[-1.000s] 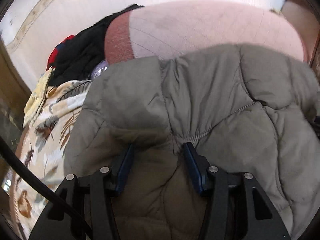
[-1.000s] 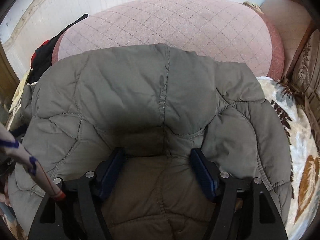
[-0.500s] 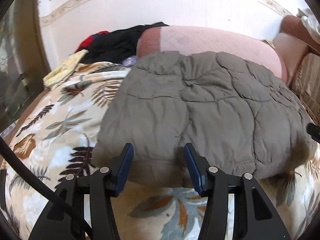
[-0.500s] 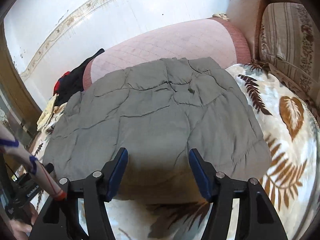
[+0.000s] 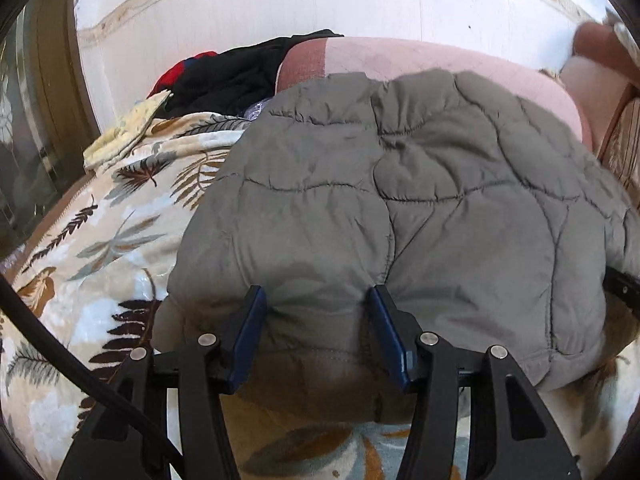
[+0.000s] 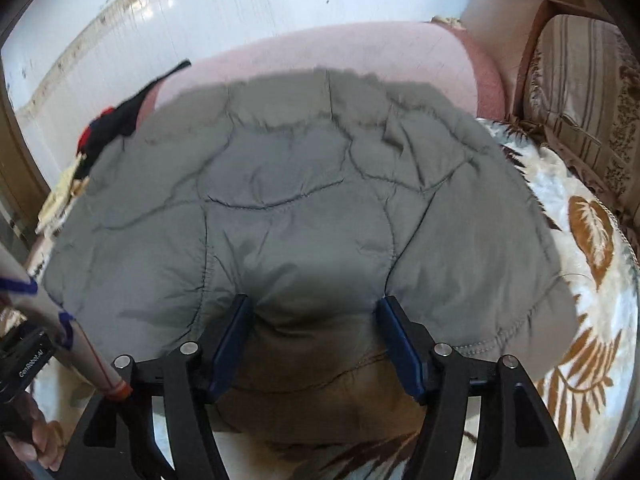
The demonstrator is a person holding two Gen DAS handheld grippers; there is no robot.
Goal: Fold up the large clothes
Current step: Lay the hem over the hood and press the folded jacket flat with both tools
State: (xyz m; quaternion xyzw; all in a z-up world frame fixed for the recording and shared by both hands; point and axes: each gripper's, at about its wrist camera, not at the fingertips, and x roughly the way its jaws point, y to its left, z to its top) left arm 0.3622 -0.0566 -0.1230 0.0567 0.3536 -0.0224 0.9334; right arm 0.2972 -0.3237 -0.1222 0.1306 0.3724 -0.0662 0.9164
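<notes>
Tongs first: left gripper (image 5: 316, 332) and right gripper (image 6: 316, 340) each pinch the near hem of the grey quilted jacket (image 5: 420, 200), left one just beside its 9 o'clock corner, likely to keep that edge taut. Jacket spreads toward 12 o'clock over the leaf-print blanket (image 5: 100, 240), its far edge against the pink cushion (image 6: 320, 52).

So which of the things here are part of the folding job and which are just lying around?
Part of the job:
- grey quilted padded jacket
- left tongs
- right tongs

Just lying about:
- black and red clothes pile
- pale yellow cloth
- pink quilted cushion
- leaf-print blanket
</notes>
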